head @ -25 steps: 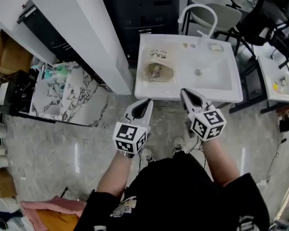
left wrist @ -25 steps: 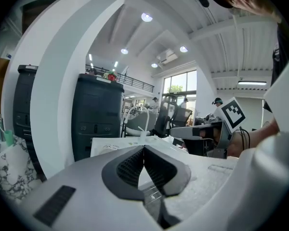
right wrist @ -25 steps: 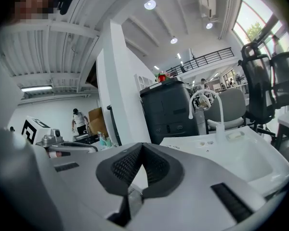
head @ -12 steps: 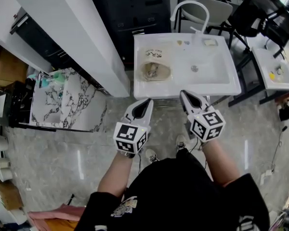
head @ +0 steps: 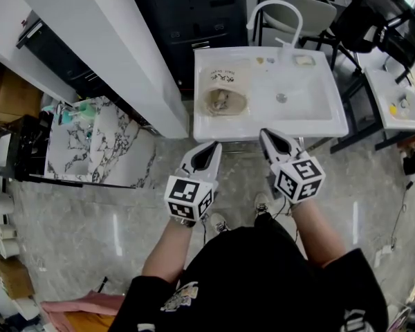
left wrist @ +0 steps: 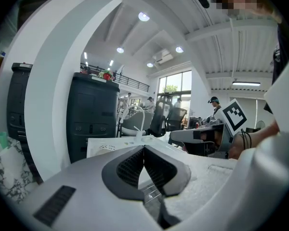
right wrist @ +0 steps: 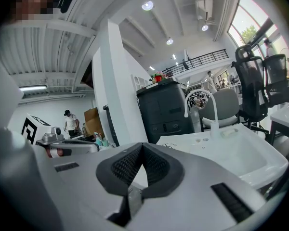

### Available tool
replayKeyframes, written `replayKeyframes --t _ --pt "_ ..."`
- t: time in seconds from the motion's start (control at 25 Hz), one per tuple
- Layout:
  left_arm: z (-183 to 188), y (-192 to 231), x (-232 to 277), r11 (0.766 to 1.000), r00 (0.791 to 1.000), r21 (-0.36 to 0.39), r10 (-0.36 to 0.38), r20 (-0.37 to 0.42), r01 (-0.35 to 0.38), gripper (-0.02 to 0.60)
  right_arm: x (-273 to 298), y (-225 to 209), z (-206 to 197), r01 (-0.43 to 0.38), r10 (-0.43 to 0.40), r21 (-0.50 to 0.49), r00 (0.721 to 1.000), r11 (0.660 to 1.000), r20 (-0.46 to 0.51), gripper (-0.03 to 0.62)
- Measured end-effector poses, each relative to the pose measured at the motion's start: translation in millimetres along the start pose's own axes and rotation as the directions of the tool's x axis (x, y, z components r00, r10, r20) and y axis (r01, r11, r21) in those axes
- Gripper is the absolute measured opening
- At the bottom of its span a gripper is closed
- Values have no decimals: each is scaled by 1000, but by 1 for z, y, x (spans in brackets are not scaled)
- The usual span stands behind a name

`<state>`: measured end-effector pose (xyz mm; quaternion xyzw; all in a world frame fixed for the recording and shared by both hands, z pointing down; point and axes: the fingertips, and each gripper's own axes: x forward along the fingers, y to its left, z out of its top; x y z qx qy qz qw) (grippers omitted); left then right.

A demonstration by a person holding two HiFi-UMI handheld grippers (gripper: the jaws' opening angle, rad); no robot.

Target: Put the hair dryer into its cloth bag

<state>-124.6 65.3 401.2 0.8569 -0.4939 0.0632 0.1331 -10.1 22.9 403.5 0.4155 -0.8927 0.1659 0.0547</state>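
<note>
Fingers pressed together on nothing, the left gripper (head: 210, 149) and right gripper (head: 268, 137) are hovering short of the worktop (head: 318, 124), where the cloth bag (head: 227, 81) is lying at the left, perhaps holding the hair dryer (head: 221, 102); shut fingers could be shoving it off, and only the head view is showing its mouth.

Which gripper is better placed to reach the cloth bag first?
Left, probably. The left gripper points almost straight at the cloth bag on the left of the sink, while the right gripper faces its basin. Both are shut and empty.
</note>
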Motion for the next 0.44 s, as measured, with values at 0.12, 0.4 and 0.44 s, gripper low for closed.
replayKeyframes --t 0.12,0.4,0.44 --pt "1 -2 1 1000 1000 0 2 2 -2 5 -1 -1 0 -2 2 6 1000 1000 1 -3" --pt "3 0 5 1000 1000 -2 2 6 -2 5 2 -2 2 -8 8 6 1000 1000 1 -3" --pt "4 1 5 1000 1000 -4 1 6 -1 3 3 -3 4 -8 8 6 1000 1000 0 -3"
